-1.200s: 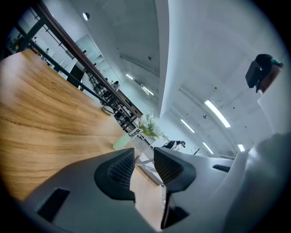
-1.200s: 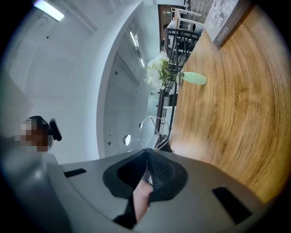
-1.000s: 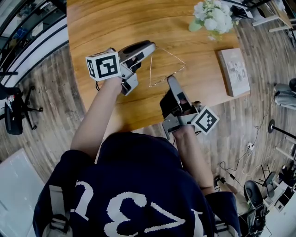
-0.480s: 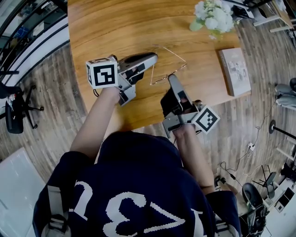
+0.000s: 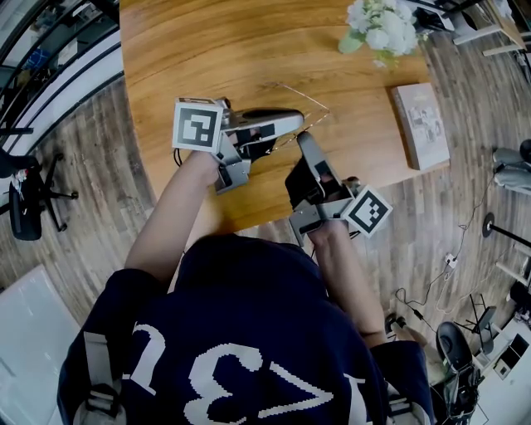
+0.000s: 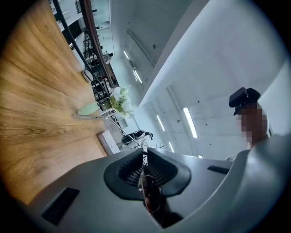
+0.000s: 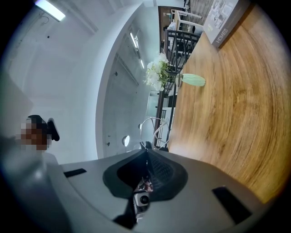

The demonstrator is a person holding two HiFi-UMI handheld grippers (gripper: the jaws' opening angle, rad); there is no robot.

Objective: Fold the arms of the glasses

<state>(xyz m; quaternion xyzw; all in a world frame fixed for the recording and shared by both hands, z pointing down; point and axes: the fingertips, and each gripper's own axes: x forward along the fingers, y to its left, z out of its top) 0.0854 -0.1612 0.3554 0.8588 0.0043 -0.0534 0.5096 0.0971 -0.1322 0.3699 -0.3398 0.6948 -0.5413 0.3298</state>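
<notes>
Warm wood worktop [image 5: 207,50] fills the upper head view, with white flowers [image 5: 377,25] and a book [image 5: 421,129] well apart on the person's right. The glasses [image 5: 326,110] are thin wire. They sit between the two tools near the worktop's near edge, with one long wire running out toward the flowers.

The right tool [image 5: 303,139] is fully shut. Its own view shows wire loops of the frame rising just beyond its tips, so it appears to hold the glasses as the anchor. The left tool [image 5: 297,122] points across toward it. Its jaws are closing, nearly together, with a fine wire caught between the ribbed pads. I take this wire to be one arm, though which arm I cannot tell.

The step in hand looks like taking hold of that arm in order to swing it in. To do it well, the right tool should hold the front steady and level and do nothing else. The left tool should pinch only as hard as needed to stop slipping. It should then carry the arm in an arc about its hinge toward the lenses, not push it straight across. Wire this thin will likely bend or twist if the left tool rolls, or if the two tools pull against each other. A grip near the hinge would give more control than one out at the tip.
</notes>
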